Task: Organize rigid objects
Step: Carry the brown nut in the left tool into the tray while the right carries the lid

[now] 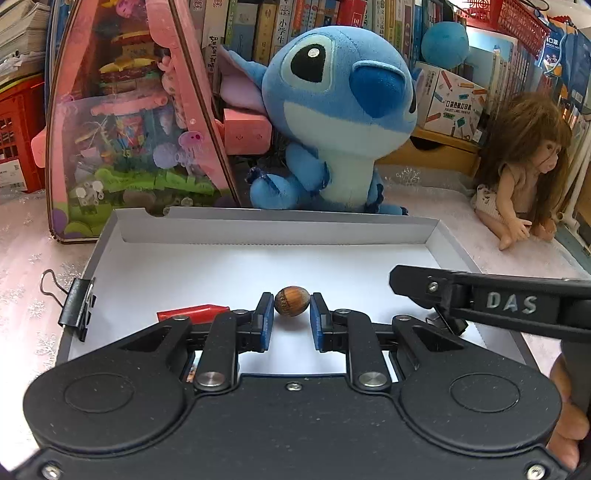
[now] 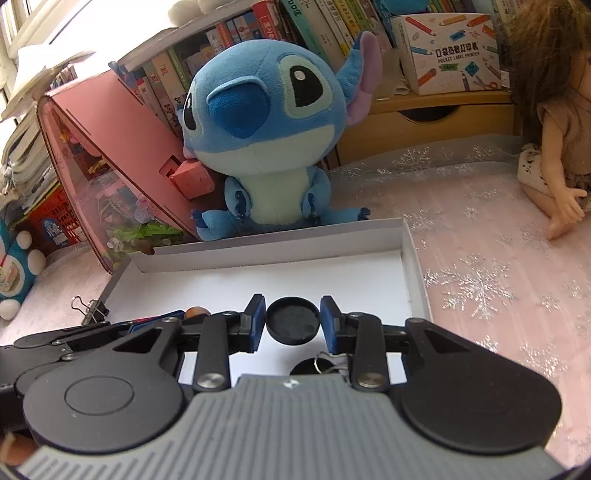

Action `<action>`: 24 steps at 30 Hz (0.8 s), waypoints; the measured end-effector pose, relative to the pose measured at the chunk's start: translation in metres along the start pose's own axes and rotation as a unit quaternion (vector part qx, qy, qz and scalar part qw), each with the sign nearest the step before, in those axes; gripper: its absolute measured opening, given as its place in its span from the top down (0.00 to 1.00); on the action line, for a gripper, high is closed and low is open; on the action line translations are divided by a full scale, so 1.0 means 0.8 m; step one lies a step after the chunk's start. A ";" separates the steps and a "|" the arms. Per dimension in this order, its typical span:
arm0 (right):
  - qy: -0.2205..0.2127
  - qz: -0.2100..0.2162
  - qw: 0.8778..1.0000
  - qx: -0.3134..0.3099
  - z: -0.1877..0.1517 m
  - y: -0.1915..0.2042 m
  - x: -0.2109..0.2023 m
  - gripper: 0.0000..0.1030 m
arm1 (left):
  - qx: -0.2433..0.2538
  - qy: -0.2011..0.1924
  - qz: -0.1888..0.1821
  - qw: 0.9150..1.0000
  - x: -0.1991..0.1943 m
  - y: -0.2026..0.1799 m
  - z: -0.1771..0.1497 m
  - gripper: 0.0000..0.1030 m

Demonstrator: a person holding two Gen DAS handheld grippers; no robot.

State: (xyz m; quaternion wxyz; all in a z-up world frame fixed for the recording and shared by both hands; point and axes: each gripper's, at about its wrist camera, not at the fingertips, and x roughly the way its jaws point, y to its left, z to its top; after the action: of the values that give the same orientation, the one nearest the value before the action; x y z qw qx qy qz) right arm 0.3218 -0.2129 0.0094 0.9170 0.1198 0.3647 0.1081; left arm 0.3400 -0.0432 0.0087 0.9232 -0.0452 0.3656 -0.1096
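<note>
**Inspector:** Report your jaws, nearest item first.

**Grippers:** My left gripper [image 1: 291,317] is closed to a narrow gap, its blue pads [image 1: 266,314] pressing both ends of a nut [image 1: 291,301]. My right gripper [image 2: 292,323] is likewise drawn in, with its pads against the left and right edges of a black round cap [image 2: 292,320].

**Inspector:** Describe the held items.

**Grippers:** The nut is small, oval and brown, glossy, with a rough striped band at its left end. It sits between my left fingertips above the white floor of the shallow box [image 1: 454,240]. The cap is a flat black disc with a raised rim and a dull, grainy centre, held level over the same box floor.

**Inspector:** What else lies in the box?

**Grippers:** A red block [image 1: 192,313] just left of my left fingers. Below my right fingers, a dark round piece with a metal ring [image 2: 320,363], partly hidden; I cannot tell what it is. A black binder clip [image 1: 75,308] grips the box's left wall.

**Inspector:** Beyond the box?

**Grippers:** A blue plush toy [image 1: 332,122] sits against the far wall of the box on the pink snowflake cloth [image 2: 498,266]. A pink-framed display case [image 1: 136,122] leans to its left, a long-haired doll [image 1: 524,170] sits to the right, and books [image 1: 266,26] line the back.
</note>
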 end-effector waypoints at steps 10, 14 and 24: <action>-0.008 -0.007 1.000 -0.018 -0.006 0.005 0.008 0.64 | 0.007 0.015 0.023 1.000 0.009 -0.002 0.001 0.81; -0.007 -0.013 0.999 -0.029 -0.007 0.008 0.007 0.64 | 0.017 0.015 0.033 0.999 0.011 -0.006 0.000 0.81; -0.011 -0.021 0.999 -0.041 -0.009 0.010 0.007 0.63 | 0.020 0.014 0.046 0.999 0.012 -0.010 0.000 0.80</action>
State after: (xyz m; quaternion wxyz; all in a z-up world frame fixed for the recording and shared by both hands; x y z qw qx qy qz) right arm 0.3196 -0.2029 0.0029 0.9272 0.0759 0.3523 0.1020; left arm 0.3451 -0.0535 0.0037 0.9227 -0.0084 0.3782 -0.0747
